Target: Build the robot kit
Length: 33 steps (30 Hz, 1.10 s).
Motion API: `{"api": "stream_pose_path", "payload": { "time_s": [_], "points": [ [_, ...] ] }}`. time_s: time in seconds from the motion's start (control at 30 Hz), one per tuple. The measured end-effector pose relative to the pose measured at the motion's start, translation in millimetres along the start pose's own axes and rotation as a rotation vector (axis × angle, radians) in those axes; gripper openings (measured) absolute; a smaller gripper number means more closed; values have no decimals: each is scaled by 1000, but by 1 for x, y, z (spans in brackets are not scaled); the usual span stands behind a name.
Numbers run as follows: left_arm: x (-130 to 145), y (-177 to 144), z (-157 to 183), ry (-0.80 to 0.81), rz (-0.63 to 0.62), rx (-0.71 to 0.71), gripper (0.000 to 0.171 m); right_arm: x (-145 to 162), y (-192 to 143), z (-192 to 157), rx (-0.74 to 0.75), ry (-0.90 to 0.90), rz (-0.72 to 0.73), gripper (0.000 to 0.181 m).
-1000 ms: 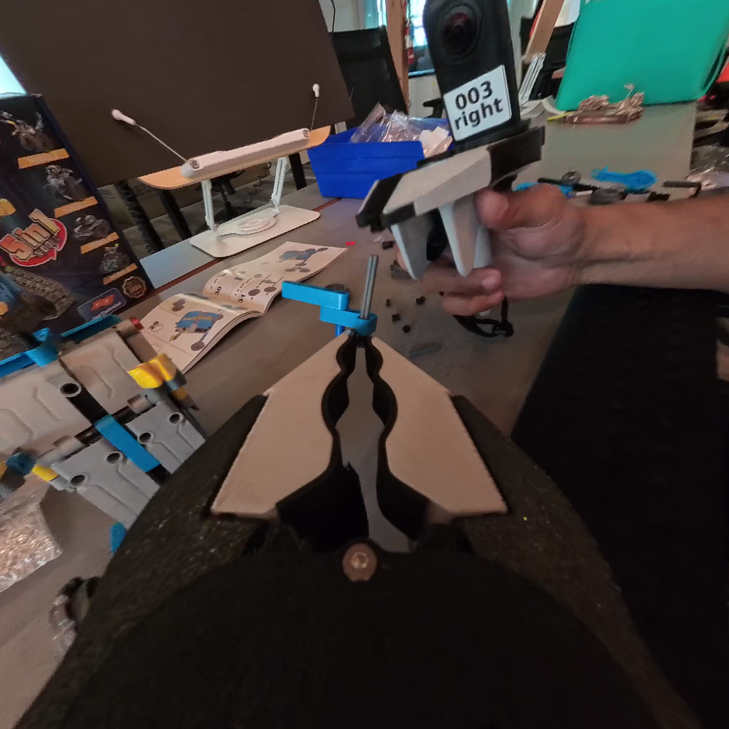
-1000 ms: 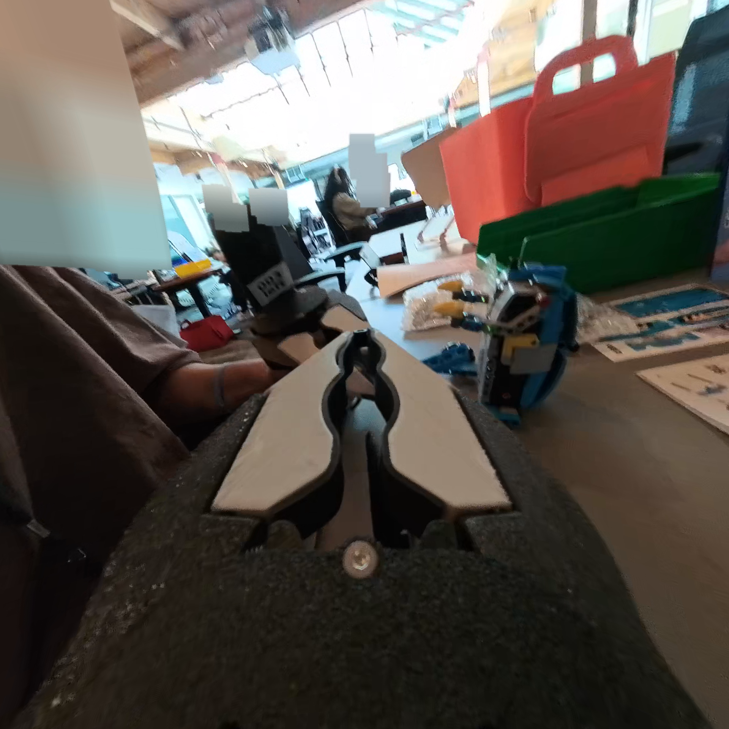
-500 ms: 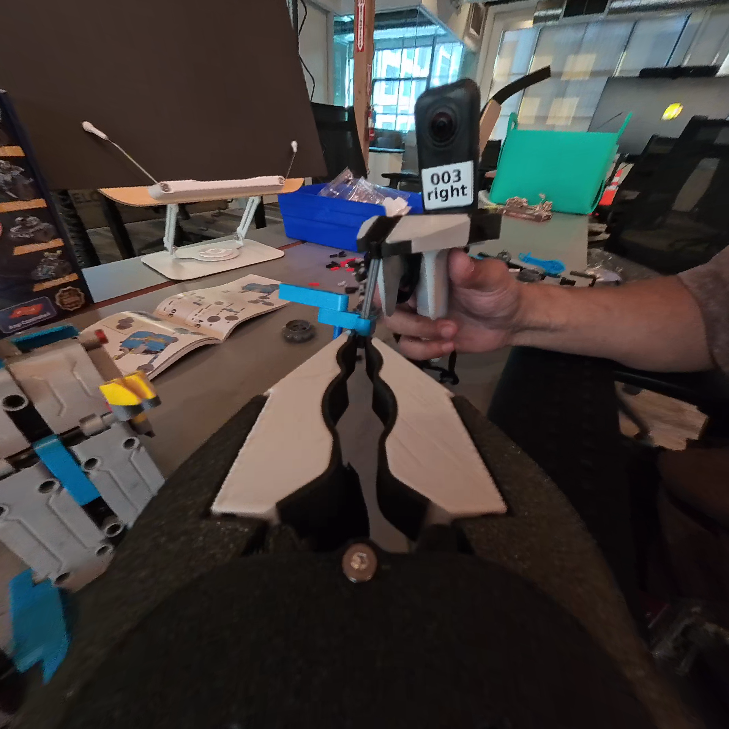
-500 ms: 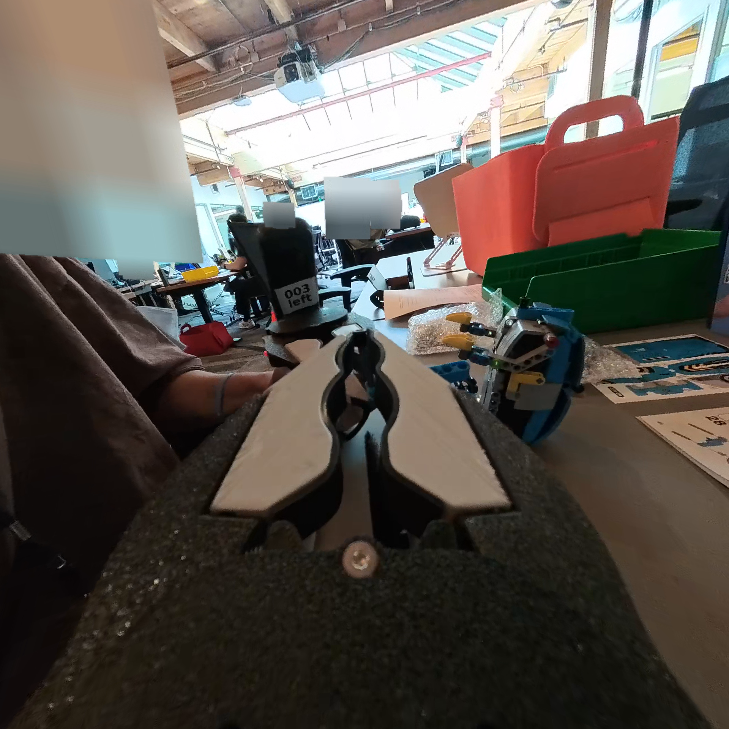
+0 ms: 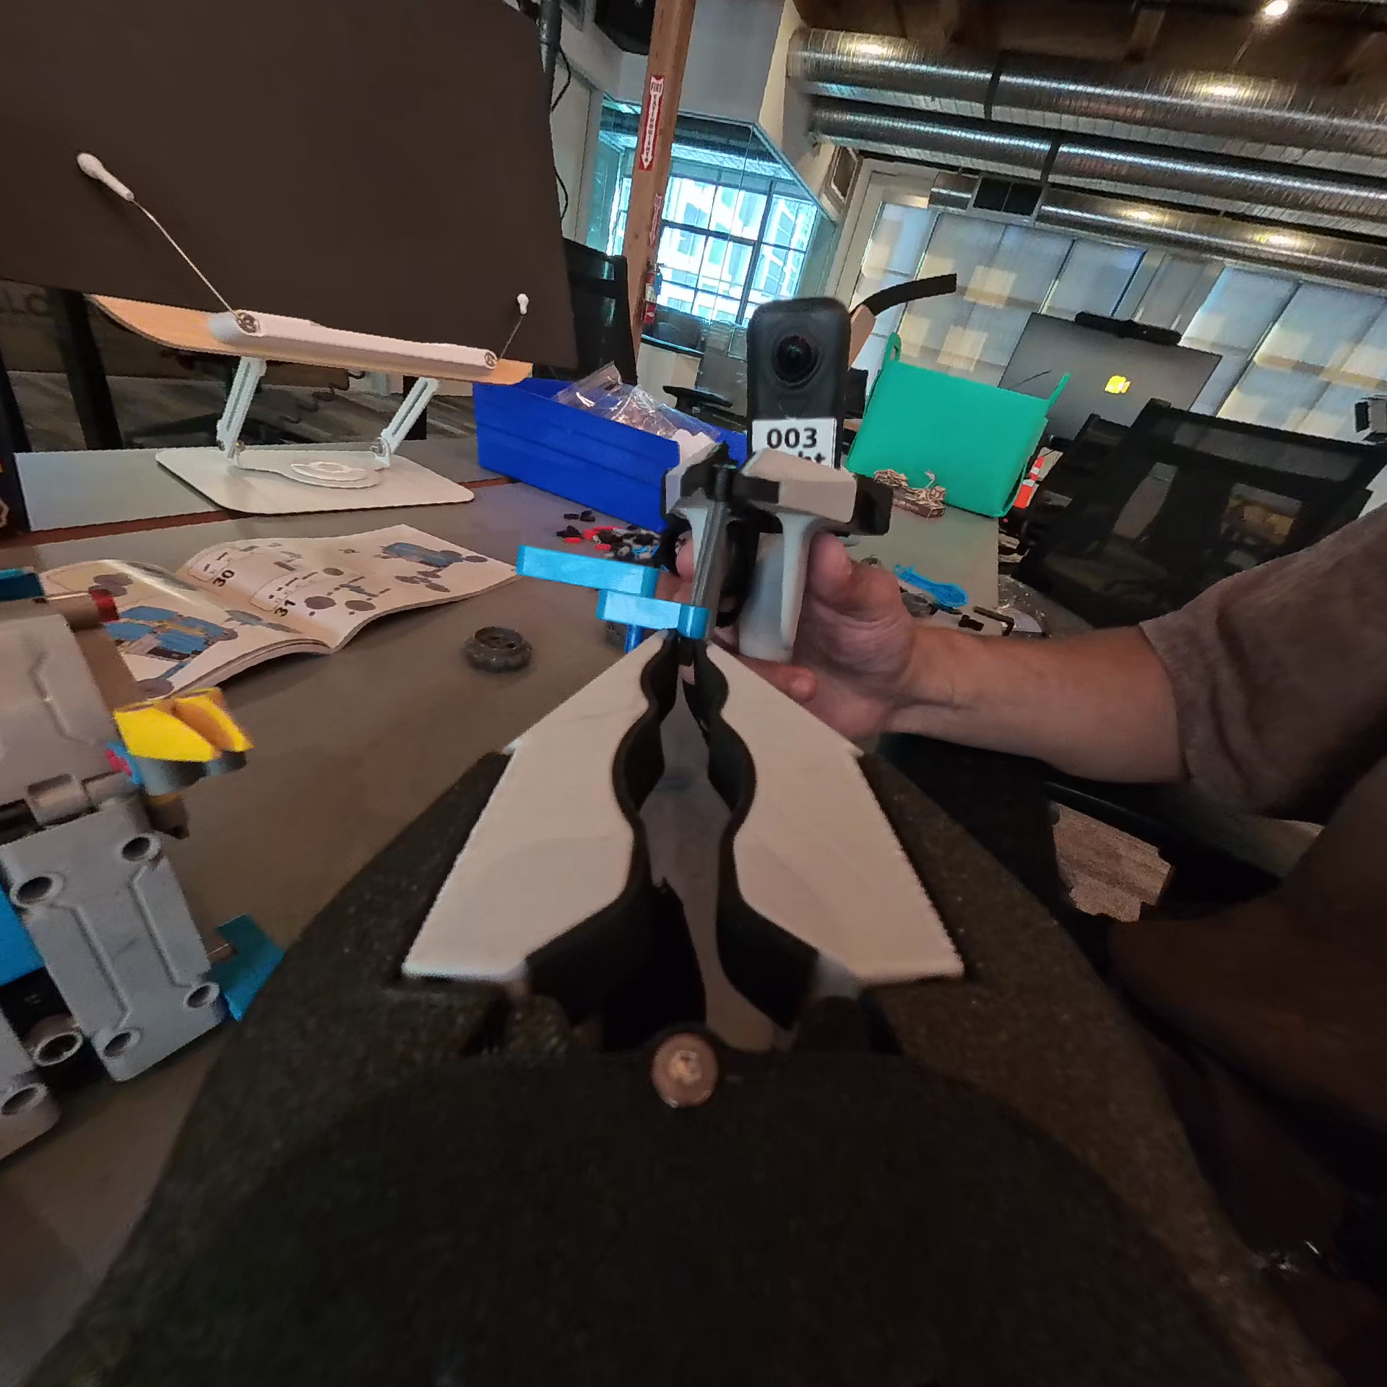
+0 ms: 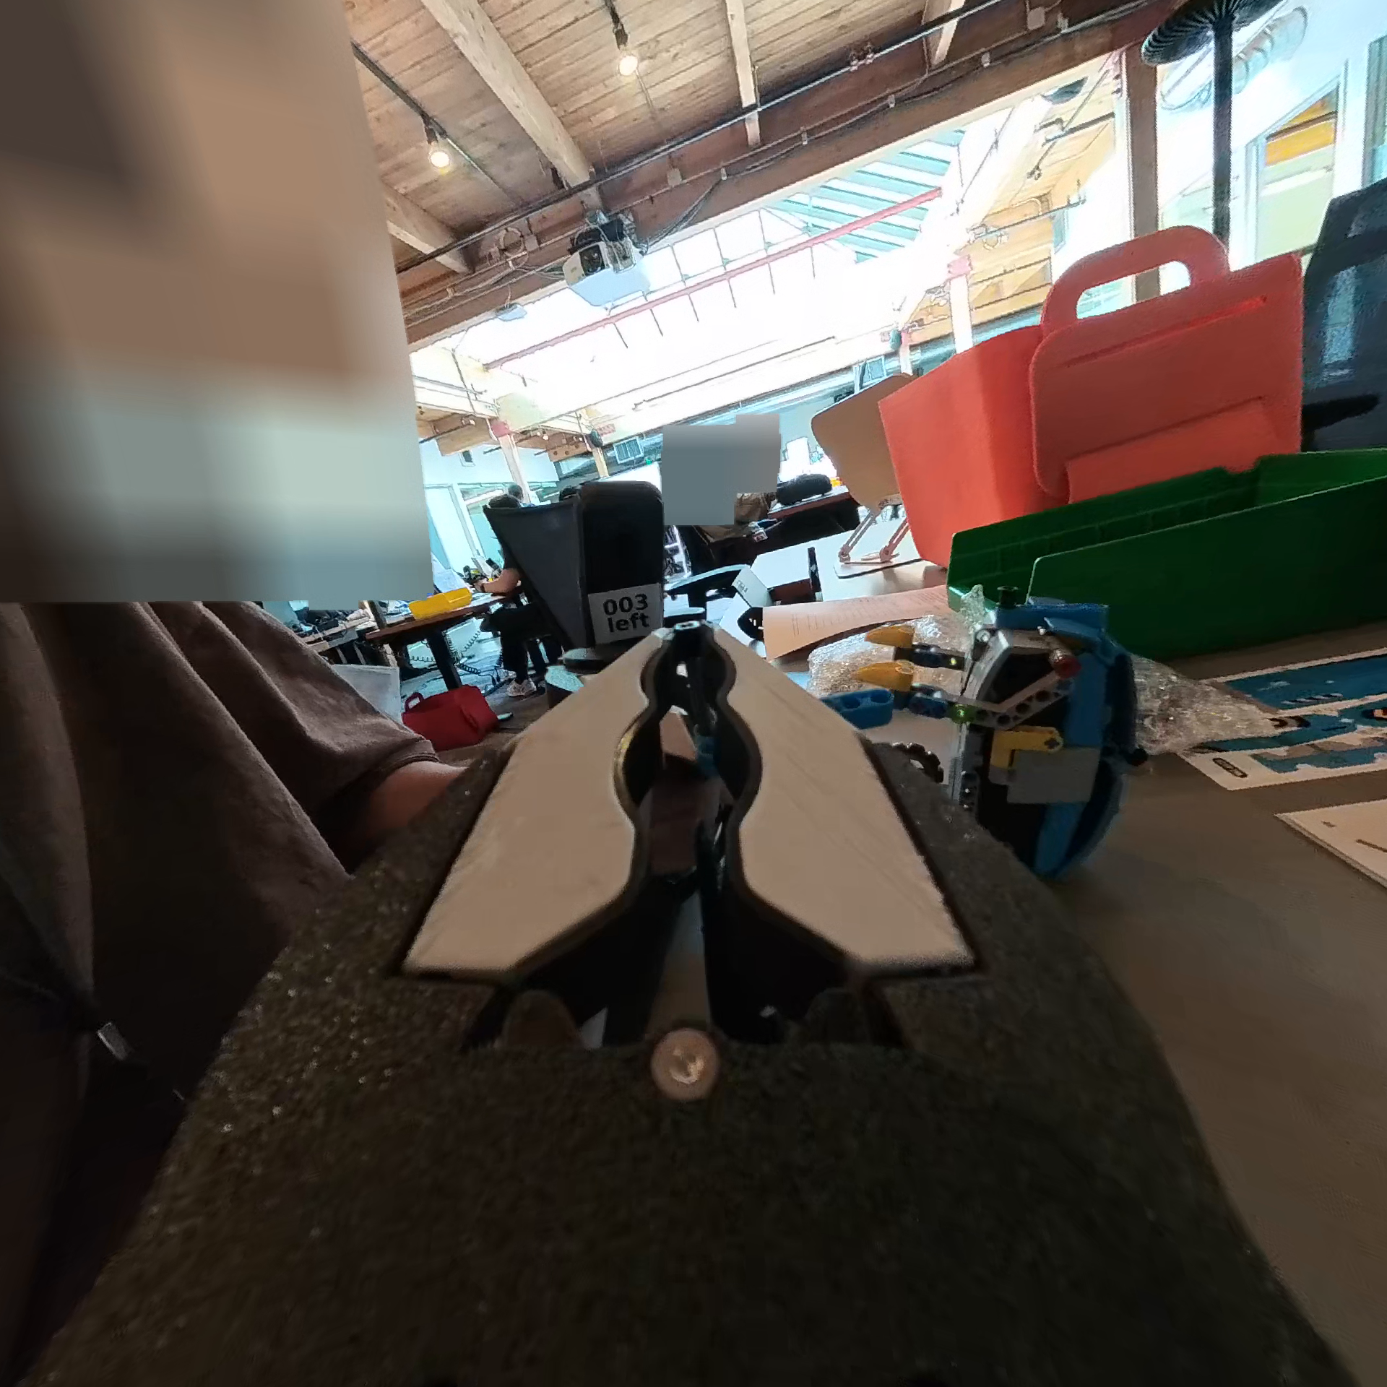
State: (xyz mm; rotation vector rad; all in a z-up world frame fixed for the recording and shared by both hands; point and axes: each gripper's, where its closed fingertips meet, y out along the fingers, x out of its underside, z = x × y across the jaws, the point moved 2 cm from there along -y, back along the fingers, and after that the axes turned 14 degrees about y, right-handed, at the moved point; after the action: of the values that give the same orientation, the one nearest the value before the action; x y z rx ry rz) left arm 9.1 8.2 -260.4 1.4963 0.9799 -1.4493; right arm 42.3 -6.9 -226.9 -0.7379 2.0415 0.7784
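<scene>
My left gripper [image 5: 678, 644] is shut on a small blue beam piece [image 5: 645, 609] and holds it above the table. A second blue beam [image 5: 582, 567] juts left from it. A grey axle [image 5: 709, 548] stands up out of the blue piece. My right gripper [image 5: 722, 488] comes in from the far side, held in a hand, with its fingertips closed on the axle's top end. In the right wrist view my right gripper [image 6: 687, 638] pinches the axle's end [image 6: 687, 624]. The blue piece [image 6: 705, 747] shows lower down between its fingers. The left gripper's camera body [image 6: 619, 570] is just behind.
An open instruction booklet [image 5: 285, 593] and a dark round gear [image 5: 497, 647] lie on the grey table. A grey and blue model [image 5: 90, 863] sits at the left, with a blue bin [image 5: 578, 450] and a white stand [image 5: 323, 420] behind. A green bin [image 6: 1201, 540] and an orange bag [image 6: 1088, 420] stand to the right. The grippers are tip to tip, or close to it.
My right gripper moved from off to the right onto the axle's top end and now pinches it. My left gripper kept its hold and both tilted upward.
</scene>
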Motion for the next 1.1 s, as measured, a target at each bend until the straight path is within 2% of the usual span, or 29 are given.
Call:
{"api": "stream_pose_path", "payload": {
  "time_s": [0.13,0.43,0.5,1.1],
  "points": [
    [-1,0,1,-23,12,16,2,0,1,-1,-6,-24,16,5],
    [-7,5,12,-91,67,73,1,5,16,-11,-112,51,35,5],
    [-10,3,11,-120,94,74,1,1,16,-12,-108,43,52,5],
    [-4,5,10,-100,47,47,1,5,6,-5,-38,67,-36,6]
  ]
}}
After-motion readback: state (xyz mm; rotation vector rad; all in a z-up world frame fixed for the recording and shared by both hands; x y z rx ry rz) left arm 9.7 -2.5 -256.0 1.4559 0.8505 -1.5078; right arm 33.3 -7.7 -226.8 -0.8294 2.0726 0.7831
